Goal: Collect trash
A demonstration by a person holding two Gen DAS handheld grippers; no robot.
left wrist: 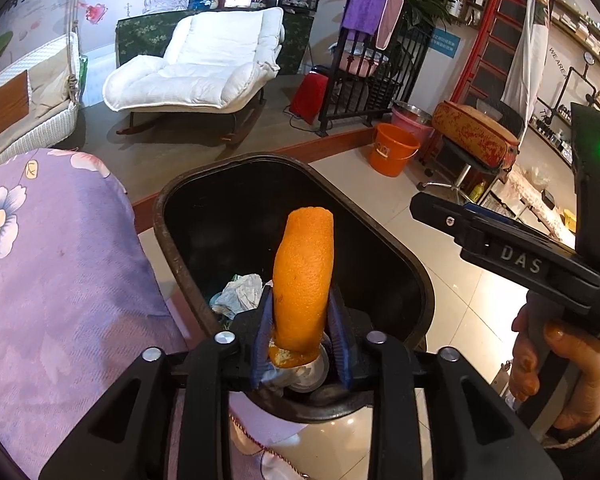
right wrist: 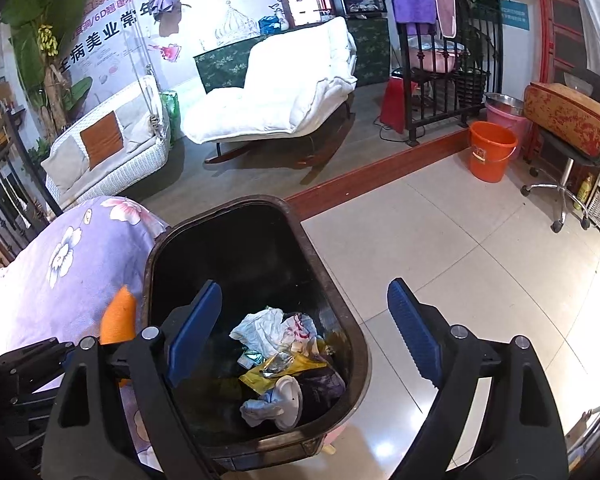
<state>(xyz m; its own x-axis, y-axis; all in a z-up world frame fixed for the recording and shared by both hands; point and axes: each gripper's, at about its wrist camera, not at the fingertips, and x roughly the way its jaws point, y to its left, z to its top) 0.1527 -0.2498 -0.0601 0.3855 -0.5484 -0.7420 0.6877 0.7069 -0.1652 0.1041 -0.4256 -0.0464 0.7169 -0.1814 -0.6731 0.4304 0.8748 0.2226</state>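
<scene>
A long curl of orange peel (left wrist: 303,276) stands upright between the blue pads of my left gripper (left wrist: 300,312), just above the near rim of the black trash bin (left wrist: 380,232). The pads look slightly apart from the peel, with a thin gap on its right side. Crumpled paper (left wrist: 240,294) lies in the bin below. My right gripper (right wrist: 306,284) hangs wide open over the same bin (right wrist: 220,208) with nothing between its fingers. Underneath it lies mixed trash (right wrist: 276,344): tissues, wrappers and a white lid. The peel (right wrist: 118,316) also shows at the left edge of the bin.
A purple flowered cloth (left wrist: 60,260) covers a surface touching the bin's left side. An orange bucket (right wrist: 492,152) and a pink one stand on the tiled floor to the right, near a wheeled stool. A white rocking lounger (right wrist: 284,92) is behind. A hand (left wrist: 560,360) shows at right.
</scene>
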